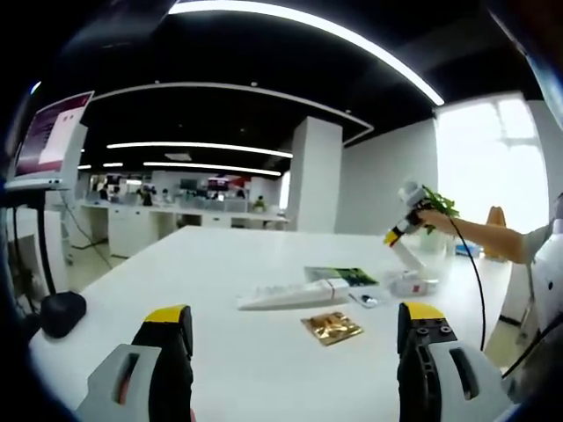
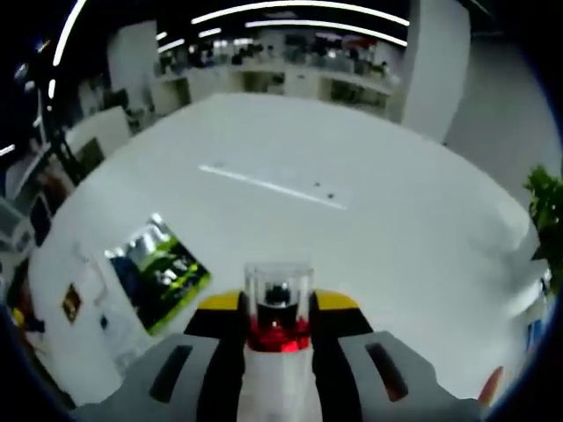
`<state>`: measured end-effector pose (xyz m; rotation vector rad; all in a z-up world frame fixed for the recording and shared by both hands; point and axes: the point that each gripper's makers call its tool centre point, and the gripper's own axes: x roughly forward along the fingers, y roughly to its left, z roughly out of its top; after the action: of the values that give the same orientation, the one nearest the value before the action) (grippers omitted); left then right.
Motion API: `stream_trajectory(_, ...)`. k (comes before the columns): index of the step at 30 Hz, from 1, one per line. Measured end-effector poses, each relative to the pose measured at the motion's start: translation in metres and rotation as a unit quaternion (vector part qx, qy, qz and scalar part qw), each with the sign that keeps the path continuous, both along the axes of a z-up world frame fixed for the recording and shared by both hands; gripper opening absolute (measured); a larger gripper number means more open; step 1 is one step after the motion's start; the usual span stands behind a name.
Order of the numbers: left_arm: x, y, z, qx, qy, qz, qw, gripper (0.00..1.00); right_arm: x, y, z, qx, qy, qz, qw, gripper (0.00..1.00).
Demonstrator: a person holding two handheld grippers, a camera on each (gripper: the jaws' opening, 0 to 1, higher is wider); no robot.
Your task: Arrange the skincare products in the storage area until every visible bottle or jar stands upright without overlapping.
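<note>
My left gripper (image 1: 295,347) hovers open over the near part of the white table (image 1: 220,255), nothing between its jaws. Ahead lie a white tube (image 1: 290,294) on its side, a green packet (image 1: 341,276), a gold sachet (image 1: 332,327) and a small flat item (image 1: 365,300). At the right, a person's hand holds my right gripper (image 1: 396,234) above a white bottle (image 1: 407,258). In the right gripper view, my right gripper (image 2: 278,306) is shut on that bottle (image 2: 278,286), which has a clear cap and red inside. The green packet (image 2: 158,268) and gold sachet (image 2: 72,301) lie to its left.
A monitor on a stand (image 1: 53,132) rises at the left. A black rounded object (image 1: 62,312) sits by the table's left edge. A cable (image 1: 476,272) hangs from the right gripper, near a plant (image 1: 440,204). Office desks stand in the background.
</note>
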<state>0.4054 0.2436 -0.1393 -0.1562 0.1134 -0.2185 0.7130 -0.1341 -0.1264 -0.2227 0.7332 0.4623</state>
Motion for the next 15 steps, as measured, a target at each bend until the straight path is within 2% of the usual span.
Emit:
stream_trajectory(5,-0.001,-0.001,0.002,0.001,-0.003,-0.001,1.0,0.99,0.005,0.007,0.02,0.037,-0.045,-0.002,0.9983,0.26)
stream_trajectory(8,-0.001,-0.001,0.001,0.002,-0.003,-0.002,1.0,0.99,0.008,0.012,0.029,0.059,-0.085,-0.006,0.9946,0.26)
stream_trajectory(15,-0.004,-0.001,0.001,0.004,0.0,-0.003,1.0,0.99,0.004,0.023,0.039,0.086,-0.125,-0.011,0.9884,0.26)
